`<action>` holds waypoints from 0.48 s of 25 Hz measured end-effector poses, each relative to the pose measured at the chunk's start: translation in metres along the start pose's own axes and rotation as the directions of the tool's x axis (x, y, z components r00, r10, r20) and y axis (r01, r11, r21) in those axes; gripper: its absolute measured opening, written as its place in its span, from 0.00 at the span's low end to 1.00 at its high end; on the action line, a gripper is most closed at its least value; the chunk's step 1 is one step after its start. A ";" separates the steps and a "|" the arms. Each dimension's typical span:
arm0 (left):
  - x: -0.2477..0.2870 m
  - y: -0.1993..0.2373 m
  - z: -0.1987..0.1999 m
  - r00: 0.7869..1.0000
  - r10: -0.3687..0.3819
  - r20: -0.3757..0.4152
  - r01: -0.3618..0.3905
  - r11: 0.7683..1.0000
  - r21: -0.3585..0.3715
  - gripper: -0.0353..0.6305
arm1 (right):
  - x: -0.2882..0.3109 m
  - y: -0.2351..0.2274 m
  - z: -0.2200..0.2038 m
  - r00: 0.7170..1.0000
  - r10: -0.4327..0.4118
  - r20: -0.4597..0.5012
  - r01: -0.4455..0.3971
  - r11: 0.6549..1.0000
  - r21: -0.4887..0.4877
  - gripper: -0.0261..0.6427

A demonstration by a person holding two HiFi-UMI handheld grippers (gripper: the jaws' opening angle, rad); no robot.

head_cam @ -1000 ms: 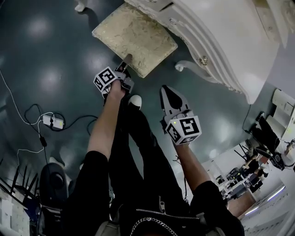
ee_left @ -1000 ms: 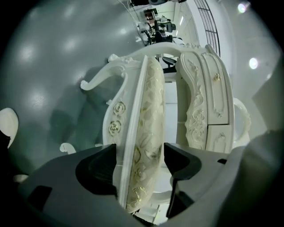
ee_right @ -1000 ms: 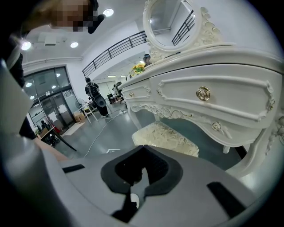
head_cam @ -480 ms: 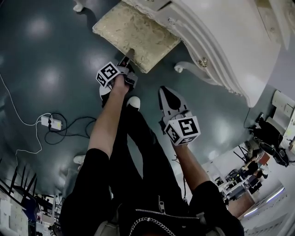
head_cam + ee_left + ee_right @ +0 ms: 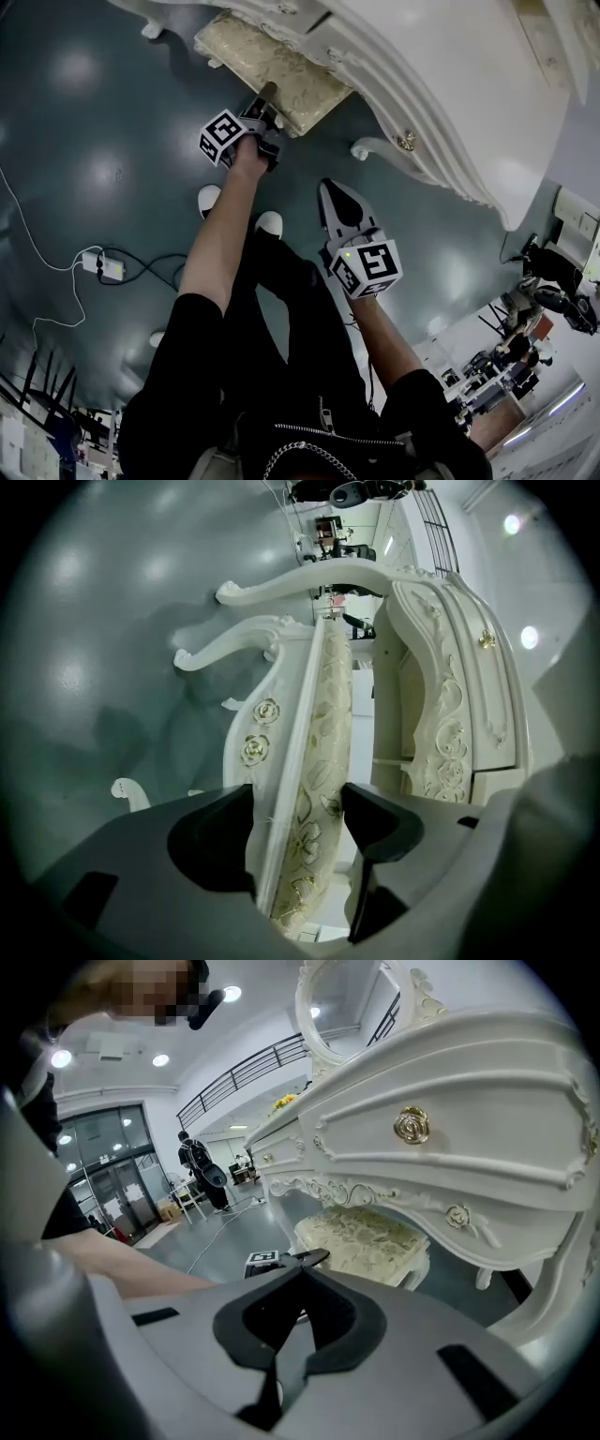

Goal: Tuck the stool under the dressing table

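Observation:
The stool (image 5: 267, 66) has a cream and gold patterned cushion and white carved legs; its far part lies beneath the white dressing table (image 5: 441, 84). My left gripper (image 5: 264, 97) is shut on the near edge of the seat. In the left gripper view the cushion edge and carved seat frame (image 5: 300, 789) run between the two jaws. My right gripper (image 5: 331, 187) hangs shut and empty above the floor, nearer to me and apart from the stool. The right gripper view shows the stool (image 5: 361, 1237) under the table's drawer front (image 5: 450, 1119).
A curved table leg (image 5: 370, 147) stands on the floor just right of the stool. A power strip with cables (image 5: 105, 267) lies on the dark floor at the left. The person's white shoes (image 5: 270, 223) are below the left gripper. Chairs and people are far off.
The stool has slid farther under the dressing table, with the left gripper moving forward on its edge. The person's feet stepped forward. The right gripper stayed shut and barely shifted.

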State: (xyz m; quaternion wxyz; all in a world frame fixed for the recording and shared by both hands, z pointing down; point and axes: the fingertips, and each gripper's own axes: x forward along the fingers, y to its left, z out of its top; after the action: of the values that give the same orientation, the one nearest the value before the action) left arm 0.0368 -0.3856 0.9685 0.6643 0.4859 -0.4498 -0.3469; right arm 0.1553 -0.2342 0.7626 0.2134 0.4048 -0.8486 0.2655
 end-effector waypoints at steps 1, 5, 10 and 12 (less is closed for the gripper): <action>0.007 -0.002 0.000 1.000 -0.007 0.001 0.007 1.000 -0.002 0.51 | 0.002 -0.002 -0.001 1.000 -0.002 0.002 0.002 1.000 -0.001 0.05; 0.038 -0.010 -0.001 0.999 -0.039 -0.011 0.039 0.999 -0.009 0.51 | 0.007 -0.011 -0.001 1.000 -0.016 0.023 0.017 1.000 -0.005 0.05; 0.069 -0.018 -0.006 0.997 -0.072 -0.030 0.072 0.997 -0.015 0.50 | 0.009 -0.024 -0.004 0.998 -0.042 0.046 0.043 0.999 -0.008 0.05; 0.079 -0.020 -0.007 0.996 -0.080 -0.038 0.079 0.997 -0.017 0.50 | 0.009 -0.029 -0.004 0.997 -0.059 0.055 0.060 0.998 -0.004 0.05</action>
State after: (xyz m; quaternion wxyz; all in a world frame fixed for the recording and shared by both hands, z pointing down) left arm 0.0713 -0.4603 0.9688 0.6624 0.5048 -0.4144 -0.3669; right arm 0.1742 -0.2520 0.7792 0.1990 0.4365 -0.8424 0.2456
